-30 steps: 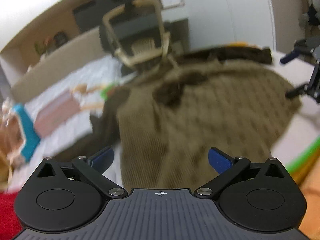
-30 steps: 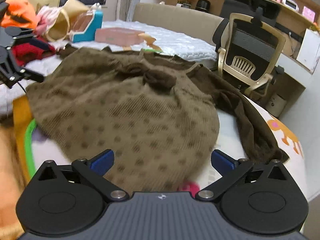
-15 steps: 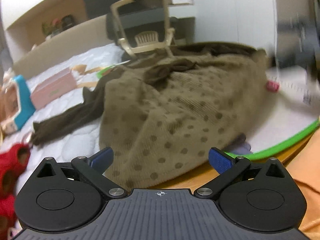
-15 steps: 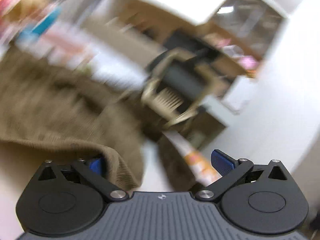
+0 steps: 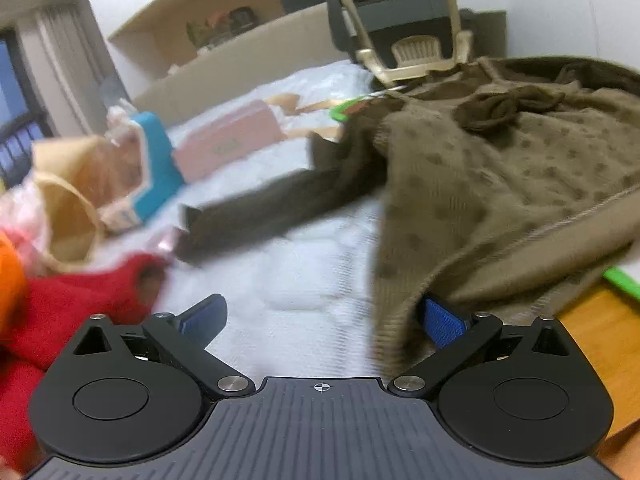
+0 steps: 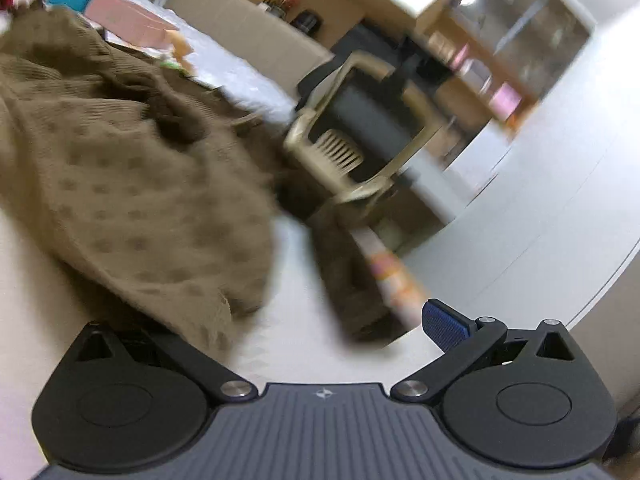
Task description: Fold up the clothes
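1. We see the brown dotted garment (image 5: 500, 184) filling the right half of the left wrist view, spread on the white quilted bed (image 5: 304, 280); in the right wrist view it (image 6: 120, 168) fills the left half of the frame.
2. A darker brown bow (image 5: 504, 108) sits on the garment's upper part, and a dark brown sleeve (image 5: 256, 208) runs out from it toward the middle left of the left view.
3. Our left gripper (image 5: 322, 320) has its fingers spread wide; the garment's hem hangs over the right blue pad (image 5: 442, 322), while the left pad (image 5: 202, 316) is over bare bed. Nothing is pinched.
4. Our right gripper (image 6: 320, 320) also stands wide apart; its right blue pad (image 6: 444, 324) is free, and the left pad is hidden under the garment's lower edge, so cloth lies on that finger without being clamped.
5. At lower left of the left view lies a red garment (image 5: 60, 312), close to the left finger.
6. Further up on the left are a tan bag (image 5: 64, 200), a blue box (image 5: 154, 164) and a pink box (image 5: 228, 144), all on the bed, apart from the dotted garment.
7. A beige office chair (image 5: 404, 20) stands beyond the bed at the top; in the right view it (image 6: 356, 132) is centre frame, blurred.
8. A green strip (image 5: 622, 280) and an orange-brown surface (image 5: 600, 340) show at lower right of the left view, beside the hem.
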Motion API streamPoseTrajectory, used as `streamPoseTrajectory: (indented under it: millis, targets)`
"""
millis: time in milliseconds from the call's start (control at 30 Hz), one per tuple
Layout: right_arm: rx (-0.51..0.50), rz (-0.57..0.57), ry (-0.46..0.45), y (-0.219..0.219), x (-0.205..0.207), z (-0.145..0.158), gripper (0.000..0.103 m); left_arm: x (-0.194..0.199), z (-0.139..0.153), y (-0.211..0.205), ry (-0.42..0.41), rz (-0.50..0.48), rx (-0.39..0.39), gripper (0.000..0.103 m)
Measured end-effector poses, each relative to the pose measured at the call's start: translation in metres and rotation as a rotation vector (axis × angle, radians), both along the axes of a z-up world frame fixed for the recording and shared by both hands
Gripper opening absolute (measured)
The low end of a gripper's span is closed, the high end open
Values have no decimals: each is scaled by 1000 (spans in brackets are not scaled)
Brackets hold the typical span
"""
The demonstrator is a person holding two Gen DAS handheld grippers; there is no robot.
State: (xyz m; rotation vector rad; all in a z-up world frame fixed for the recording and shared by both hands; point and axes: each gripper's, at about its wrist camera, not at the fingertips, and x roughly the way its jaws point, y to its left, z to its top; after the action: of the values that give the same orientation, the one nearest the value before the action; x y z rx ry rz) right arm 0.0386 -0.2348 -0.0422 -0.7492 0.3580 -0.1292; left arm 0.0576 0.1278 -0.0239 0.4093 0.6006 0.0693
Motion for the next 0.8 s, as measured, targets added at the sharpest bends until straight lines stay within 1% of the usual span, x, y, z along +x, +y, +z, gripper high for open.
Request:
streamPoseTrajectory:
  millis: [33,100,167,200,233,300,333,367,433,533,567,600,667,733,800]
  targets:
    - [-11,2,-53,-5,-3,18,103,-5,15,1,-47,-1,12,103]
    - [7,12,-148,-17,-13,58,103,-14,45,3,-142,-3,35,103]
    - [26,36,-197,-26,-26,87,103,-23,75,6,-237,-5,58,103]
    - [18,45,-206,-28,-31,93,103,-28,87,6,-277,-8,71,103]
    - [3,51,-215,-30,-36,97,103,-34,90,4,-290,-20,88,103]
    - [-35,50,-204,-33,-41,92,103,-45,93,-1,-307,-43,121,103]
    - [-45,50,-186,-35,-43,89,103,-48,89,-2,-279,-58,127,103]
    - [-48,55,-147,-37,-46,83,103,-52,85,-3,-250,-73,132,103]
    - [-58,77,-30,-41,-53,62,103,-60,75,-5,-185,-109,136,103]
    - [-67,116,168,-44,-68,24,103,-74,47,0,15,-229,51,103]
    - [-61,125,225,-45,-75,12,103,-79,38,2,81,-268,23,103]
    - [-42,129,262,-47,-82,3,103,-83,29,3,142,-304,-4,103]
    - [8,136,293,-50,-92,0,103,-86,15,2,214,-344,-46,103]
    - [65,167,287,-55,-99,10,103,-80,15,0,215,-364,-75,103]
    - [133,204,262,-59,-103,26,103,-71,29,0,188,-385,-145,103]
